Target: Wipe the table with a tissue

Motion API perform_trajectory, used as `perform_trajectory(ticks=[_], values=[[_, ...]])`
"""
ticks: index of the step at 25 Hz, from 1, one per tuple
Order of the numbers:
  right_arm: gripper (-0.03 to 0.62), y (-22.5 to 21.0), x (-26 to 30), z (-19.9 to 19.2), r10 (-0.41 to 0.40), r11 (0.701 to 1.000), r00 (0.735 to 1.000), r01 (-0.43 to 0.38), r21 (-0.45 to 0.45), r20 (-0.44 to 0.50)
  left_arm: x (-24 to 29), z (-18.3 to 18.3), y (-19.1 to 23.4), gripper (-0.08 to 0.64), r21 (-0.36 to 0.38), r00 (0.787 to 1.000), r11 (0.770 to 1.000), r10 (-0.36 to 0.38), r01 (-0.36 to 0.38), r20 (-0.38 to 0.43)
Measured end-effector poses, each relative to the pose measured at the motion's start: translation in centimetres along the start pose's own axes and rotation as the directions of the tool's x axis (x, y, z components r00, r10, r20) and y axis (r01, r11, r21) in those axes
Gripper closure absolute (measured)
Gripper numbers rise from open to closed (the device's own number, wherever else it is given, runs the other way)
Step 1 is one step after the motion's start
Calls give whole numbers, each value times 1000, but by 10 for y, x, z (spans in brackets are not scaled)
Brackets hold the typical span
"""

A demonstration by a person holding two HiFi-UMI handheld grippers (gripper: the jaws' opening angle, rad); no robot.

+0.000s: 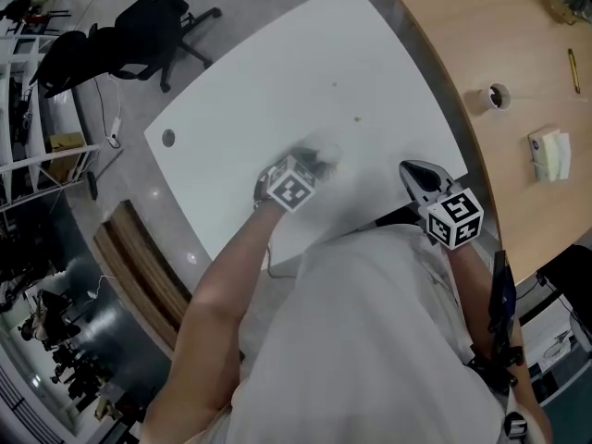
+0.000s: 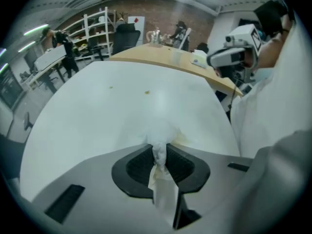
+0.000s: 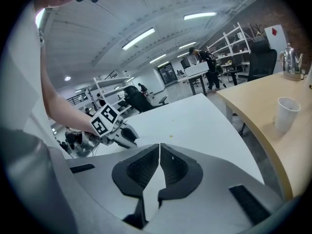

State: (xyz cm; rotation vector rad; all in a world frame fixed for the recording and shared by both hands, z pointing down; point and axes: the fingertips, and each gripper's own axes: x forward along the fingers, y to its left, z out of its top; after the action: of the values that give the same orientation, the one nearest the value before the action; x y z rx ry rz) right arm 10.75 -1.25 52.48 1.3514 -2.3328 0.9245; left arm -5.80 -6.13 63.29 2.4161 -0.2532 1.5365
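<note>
My left gripper (image 1: 319, 163) is shut on a white tissue (image 2: 158, 138) and presses it down on the white table (image 1: 277, 91); in the head view it is blurred near the table's near edge. The bunched tissue spreads out ahead of the jaws and a strip of it hangs back between them. Small yellowish crumbs (image 2: 146, 92) lie further out on the table. My right gripper (image 1: 413, 172) hovers at the table's right edge, jaws shut with nothing between them (image 3: 159, 147). It sees the left gripper (image 3: 127, 139) on the table to its left.
A wooden table (image 1: 518, 81) adjoins on the right with a paper cup (image 1: 499, 96), a tissue pack (image 1: 549, 153) and a pen (image 1: 573, 69). A black office chair (image 1: 157, 26) stands beyond the white table; white shelving (image 1: 28, 109) lines the left.
</note>
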Motion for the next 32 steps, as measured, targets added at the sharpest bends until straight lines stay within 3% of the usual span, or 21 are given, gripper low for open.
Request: perform_trajectory(ticks=[2, 4, 7, 13, 17, 22, 27, 32], values=[[574, -3, -2, 1, -1, 1000, 1000, 1, 4, 5, -9, -7, 36, 494, -93, 994, 990, 107, -105, 19], [574, -6, -3, 1, -1, 1000, 1000, 1, 5, 7, -21, -5, 73, 494, -199, 977, 961, 205, -190, 60], [574, -8, -4, 3, -4, 1000, 1000, 4, 7, 10, -34, 8, 110, 494, -274, 956, 930, 278, -245, 89], [574, -13, -2, 17, -20, 1000, 1000, 20, 14, 24, -29, 43, 144, 494, -243, 950, 933, 296, -265, 101], [574, -20, 20, 37, -22, 1000, 998, 22, -4, 60, -29, 53, 194, 494, -231, 932, 917, 352, -324, 88], [574, -47, -9, 12, -22, 999, 1000, 22, 27, 12, 5, 88, 181, 494, -244, 923, 901, 381, -358, 54], [574, -55, -4, 21, 6, 1000, 1000, -7, 28, 27, 2, 93, 197, 495, -238, 901, 877, 433, -417, 17], [574, -64, -16, 15, -8, 999, 1000, 7, 32, 2, 34, 115, 151, 495, -112, 940, 936, 338, -332, 37]])
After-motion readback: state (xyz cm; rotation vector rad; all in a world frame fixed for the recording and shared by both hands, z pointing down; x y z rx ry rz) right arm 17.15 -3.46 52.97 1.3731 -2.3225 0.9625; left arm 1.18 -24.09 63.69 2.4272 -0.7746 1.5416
